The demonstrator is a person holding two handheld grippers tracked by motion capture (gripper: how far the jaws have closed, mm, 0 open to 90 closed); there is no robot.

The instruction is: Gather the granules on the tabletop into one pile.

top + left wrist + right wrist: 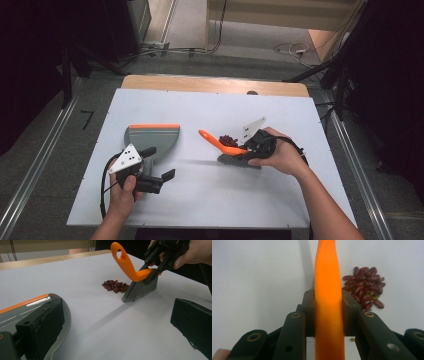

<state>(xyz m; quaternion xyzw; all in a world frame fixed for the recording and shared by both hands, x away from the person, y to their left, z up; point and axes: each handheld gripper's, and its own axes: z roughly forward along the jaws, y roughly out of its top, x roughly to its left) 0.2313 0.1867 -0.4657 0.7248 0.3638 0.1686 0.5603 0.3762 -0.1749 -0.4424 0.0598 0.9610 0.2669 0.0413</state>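
The right gripper (248, 148) clamped the brush (140, 282) by its orange handle, bristles down beside the beans (229, 140) mid-table for sweeping, while the left gripper (159, 164) stood open beside the dustpan (151, 137) nearer the table's (210, 200) left edge.

A rectangular table topped with a pale, matt white sheet (210, 200) carries everything; along its far edge a strip of bare light wood (215, 84) shows beyond the sheet. Left of centre lies a flat grey plastic dustpan with an orange front lip (152, 136), its open edge facing the far side. Right of centre sits a small heap of dark red kidney beans (229, 140), a few greenish ones among them. Just beside the heap, the grey bristles of an orange-handled hand brush (239, 159) appear to touch the sheet.
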